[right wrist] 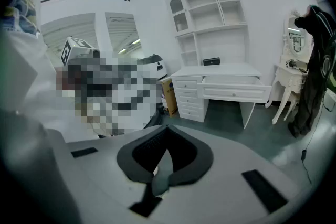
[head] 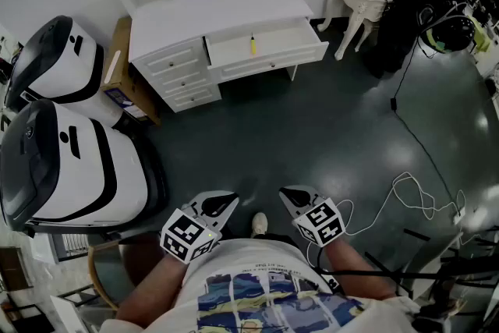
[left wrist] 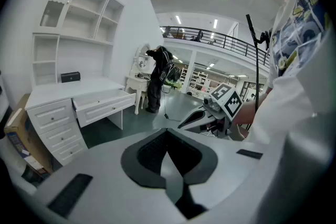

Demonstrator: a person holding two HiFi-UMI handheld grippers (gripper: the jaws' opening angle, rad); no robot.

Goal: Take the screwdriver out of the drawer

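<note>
Between both sets of jaws I see nothing; left gripper [head: 222, 205] and right gripper [head: 291, 197] are pinched closed. Well ahead, the yellow screwdriver [head: 253, 44] lies in the open drawer [head: 284, 41]. I judge it light, rigid and slightly slick; I'd pinch across its handle.

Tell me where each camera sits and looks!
Head view: on the person's head, looking steeply down at floor and white desk; left gripper, right gripper, shirt show.
Left gripper view: on the left gripper, along its shut jaws; right gripper and shirt show.
Right gripper view: on the right gripper, along its shut jaws toward the desk; left gripper shows.
All share the desk's open drawer.
</note>
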